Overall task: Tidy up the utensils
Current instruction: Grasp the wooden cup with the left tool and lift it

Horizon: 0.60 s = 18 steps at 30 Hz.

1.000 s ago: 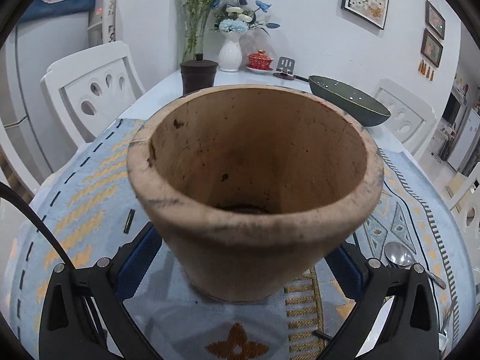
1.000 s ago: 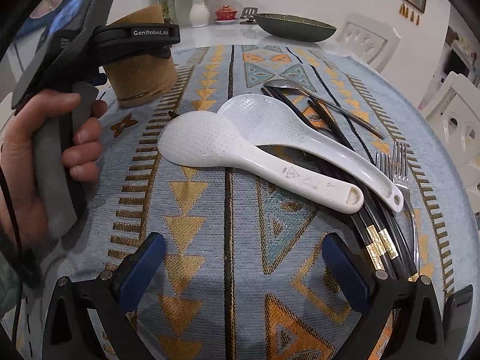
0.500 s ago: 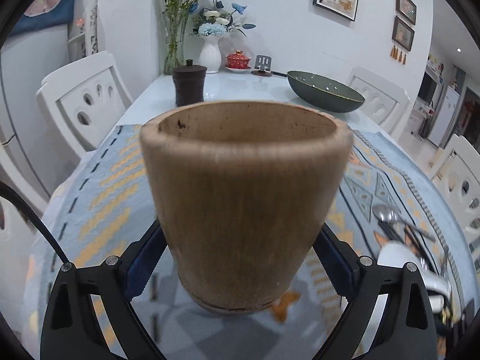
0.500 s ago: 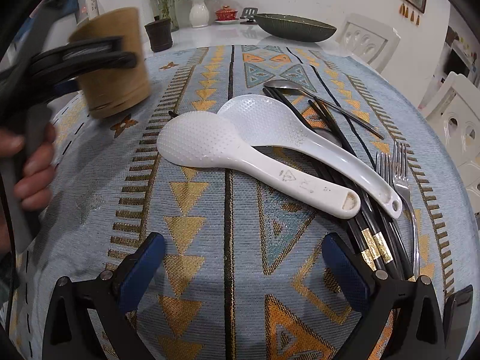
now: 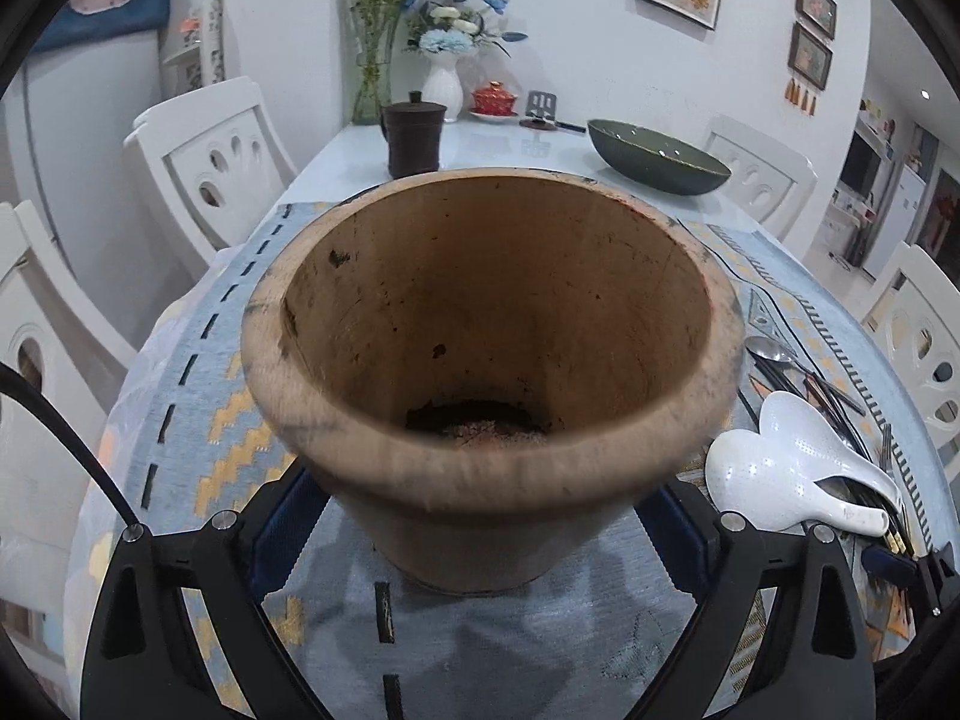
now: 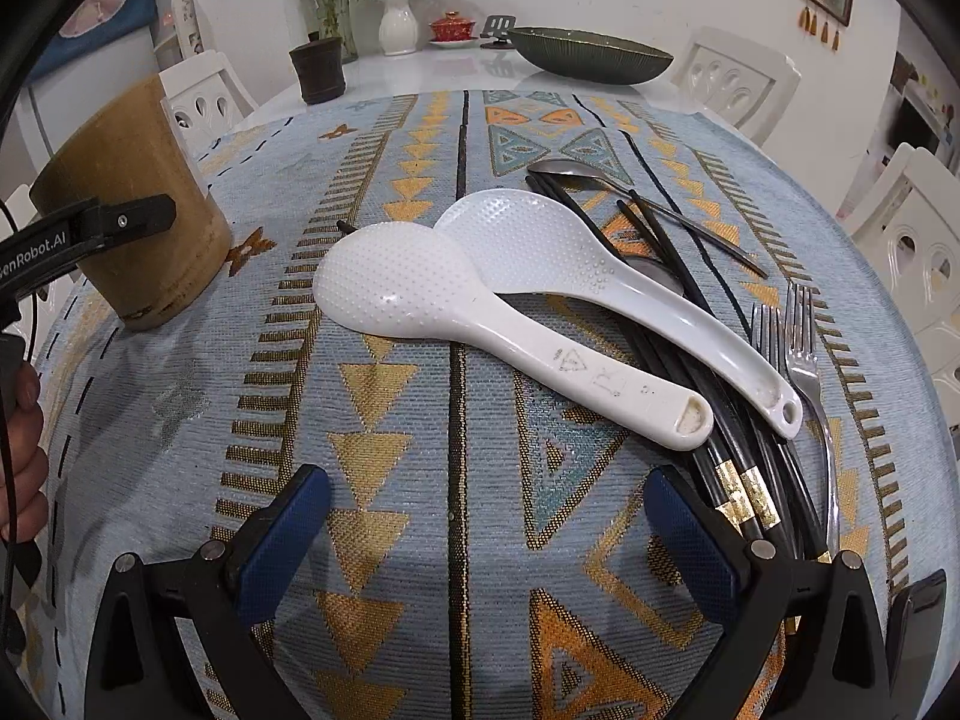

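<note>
wooden holder point(image 5: 492, 360) | clamped by left gripper point(image 5: 480, 516) | on tablecloth point(image 6: 420, 480)

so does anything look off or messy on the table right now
The utensils lie in a loose heap: two white rice paddles overlap on top of the black chopsticks, with forks beside. The wooden holder has dark grime at its bottom and holds no utensils.

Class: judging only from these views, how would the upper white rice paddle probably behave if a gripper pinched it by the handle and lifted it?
The upper white rice paddle looks like moulded plastic, so probably stiff and light. Its glossy handle might slip between pads. It rests across the other paddle and the black chopsticks, so lifting it may nudge them.
</note>
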Each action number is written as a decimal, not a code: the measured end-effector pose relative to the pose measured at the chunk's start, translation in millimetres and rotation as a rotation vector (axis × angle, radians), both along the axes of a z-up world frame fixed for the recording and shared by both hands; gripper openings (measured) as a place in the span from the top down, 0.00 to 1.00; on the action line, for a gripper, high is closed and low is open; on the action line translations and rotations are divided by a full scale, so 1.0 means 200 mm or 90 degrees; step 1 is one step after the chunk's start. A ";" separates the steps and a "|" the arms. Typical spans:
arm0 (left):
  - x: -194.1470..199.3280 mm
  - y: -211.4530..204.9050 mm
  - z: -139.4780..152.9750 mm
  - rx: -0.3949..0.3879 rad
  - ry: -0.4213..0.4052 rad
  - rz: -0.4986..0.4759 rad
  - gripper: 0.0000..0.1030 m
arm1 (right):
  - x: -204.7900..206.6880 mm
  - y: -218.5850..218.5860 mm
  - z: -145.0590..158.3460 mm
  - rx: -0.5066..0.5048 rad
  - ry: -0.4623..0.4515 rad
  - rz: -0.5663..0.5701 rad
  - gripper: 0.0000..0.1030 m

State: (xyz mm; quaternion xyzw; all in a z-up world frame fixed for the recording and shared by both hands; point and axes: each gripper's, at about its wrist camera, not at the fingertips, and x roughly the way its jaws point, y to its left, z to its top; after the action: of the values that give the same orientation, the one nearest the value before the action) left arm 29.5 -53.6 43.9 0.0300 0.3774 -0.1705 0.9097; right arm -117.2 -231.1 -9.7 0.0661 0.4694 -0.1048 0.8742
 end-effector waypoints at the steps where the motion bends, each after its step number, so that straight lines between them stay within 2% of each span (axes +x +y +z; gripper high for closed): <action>1: -0.02 0.00 0.00 0.000 -0.003 0.004 0.07 | 0.00 0.00 0.00 0.000 0.000 0.000 0.00; 6: -0.08 0.02 -0.03 0.000 -0.003 0.016 0.06 | 0.00 0.00 0.00 0.000 0.000 -0.001 0.00; 10: -0.10 0.09 -0.09 -0.034 0.030 0.052 0.06 | 0.00 0.00 0.00 0.000 0.000 -0.001 0.00; 13: -0.12 0.12 -0.10 -0.038 0.029 0.073 0.06 | 0.00 0.00 0.00 0.000 -0.001 -0.001 0.00; 18: -0.07 0.02 -0.10 -0.012 0.025 0.033 0.06 | 0.00 0.00 0.00 0.000 0.000 -0.001 0.00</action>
State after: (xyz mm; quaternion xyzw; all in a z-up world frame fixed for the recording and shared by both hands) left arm 15.3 -50.1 24.8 0.0081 0.3941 -0.1507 0.9066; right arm -117.4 -231.0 -9.9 0.0665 0.4692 -0.1052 0.8743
